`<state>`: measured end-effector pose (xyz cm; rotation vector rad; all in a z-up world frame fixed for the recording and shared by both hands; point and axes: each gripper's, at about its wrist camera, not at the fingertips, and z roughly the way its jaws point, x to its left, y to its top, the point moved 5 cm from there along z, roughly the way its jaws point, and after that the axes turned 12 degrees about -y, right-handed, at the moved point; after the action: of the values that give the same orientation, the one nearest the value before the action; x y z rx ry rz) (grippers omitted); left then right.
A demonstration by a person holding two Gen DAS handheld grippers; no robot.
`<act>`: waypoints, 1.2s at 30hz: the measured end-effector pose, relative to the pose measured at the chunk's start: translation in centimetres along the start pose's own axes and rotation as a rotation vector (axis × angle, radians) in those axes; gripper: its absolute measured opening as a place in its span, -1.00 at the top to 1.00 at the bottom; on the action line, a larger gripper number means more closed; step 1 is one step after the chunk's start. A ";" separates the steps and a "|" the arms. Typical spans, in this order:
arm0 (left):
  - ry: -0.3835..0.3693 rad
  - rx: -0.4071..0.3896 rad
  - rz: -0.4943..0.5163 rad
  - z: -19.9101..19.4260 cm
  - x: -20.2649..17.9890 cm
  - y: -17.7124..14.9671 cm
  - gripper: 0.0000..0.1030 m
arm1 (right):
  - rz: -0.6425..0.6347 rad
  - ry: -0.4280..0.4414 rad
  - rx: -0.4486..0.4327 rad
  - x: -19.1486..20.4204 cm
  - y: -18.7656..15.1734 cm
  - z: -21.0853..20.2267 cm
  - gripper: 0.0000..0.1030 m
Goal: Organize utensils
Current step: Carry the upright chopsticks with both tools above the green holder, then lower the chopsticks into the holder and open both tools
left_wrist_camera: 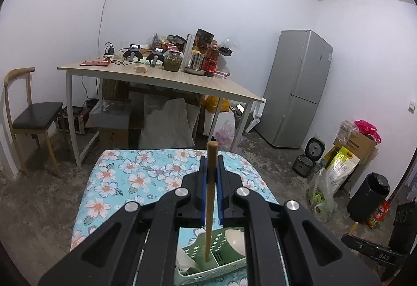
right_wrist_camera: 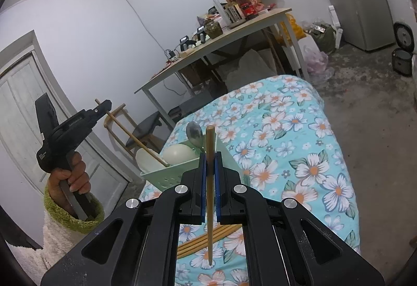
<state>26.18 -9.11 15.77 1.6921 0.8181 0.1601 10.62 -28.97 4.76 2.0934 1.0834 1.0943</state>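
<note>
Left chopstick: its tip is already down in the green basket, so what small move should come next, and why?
Probably open the left gripper and let the chopstick drop. Its lower end sits inside a compartment of the basket beside the spoons, so nothing more needs lining up. The right gripper holds its own chopstick above the table, next in turn.

Turquoise cloth (right_wrist_camera: 286,129) printed with white, orange-centred flowers. Pale green perforated plastic basket (right_wrist_camera: 166,176). Tan wooden chopsticks (right_wrist_camera: 203,241). Black grippers with blue pads (right_wrist_camera: 203,197).
</note>
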 end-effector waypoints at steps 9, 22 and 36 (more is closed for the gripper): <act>-0.027 -0.084 0.007 -2.0 -1.0 2.3 0.89 | -0.004 0.001 0.007 0.3 -0.1 0.1 0.92; -0.041 -0.048 -0.010 0.1 -0.7 0.7 0.88 | -0.009 -0.001 0.006 0.8 -0.1 0.1 0.92; -0.019 0.040 -0.041 1.0 0.9 -4.5 0.32 | -0.167 0.064 -0.103 6.0 4.3 -0.8 0.92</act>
<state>25.38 -9.06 11.12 1.7105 0.8463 0.0992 13.78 -26.17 10.86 1.8637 1.1831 1.1167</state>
